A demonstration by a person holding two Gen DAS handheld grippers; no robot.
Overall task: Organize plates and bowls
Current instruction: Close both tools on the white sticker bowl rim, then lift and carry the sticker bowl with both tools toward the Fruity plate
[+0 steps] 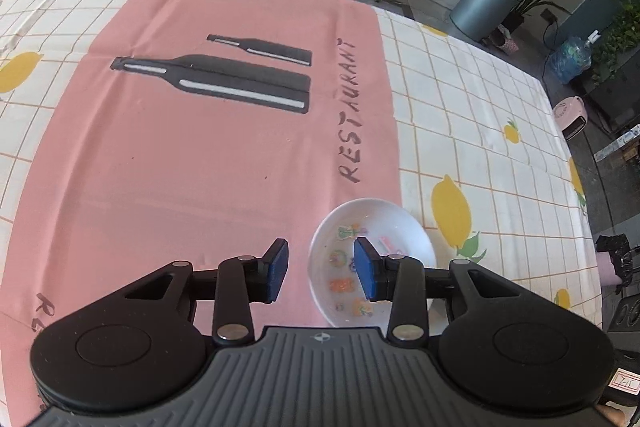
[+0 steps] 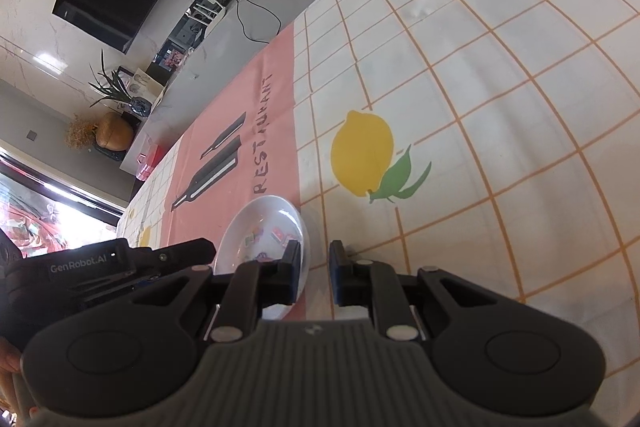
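- Item, white bowl (image 1: pixel 370 259): shallow, with small coloured cartoon prints inside; it sits upright on the tabletop (image 1: pixel 480 107), straddling the seam where the pink "RESTAURANT" cloth (image 1: pixel 200 167) meets the lemon-check cloth (image 2: pixel 460 87). It is the only dish I can see, so I judge it the piece to be gathered next
- Item, left tool (image 1: pixel 322 269): blue pads apart with nothing clamped. The right-hand pad hangs over the bowl's interior and the other over the pink cloth outside it, so the near-left rim lies in the gap; I read this as lining up for a rim pinch. Whether a pad already touches the rim I cannot tell
- Item, right tool (image 2: pixel 314 273): jaws narrow but not together, nothing pressed between them that I can see. One finger stands over the bowl's right side, the other over the cloth just outside it, so the rim seems bracketed from that side too
- Judgement: both of my tools flank one bowl, likely so it lifts level without tipping; a thin glazed rim could slip from a shallow bite
- No plates, stack or rack in either view
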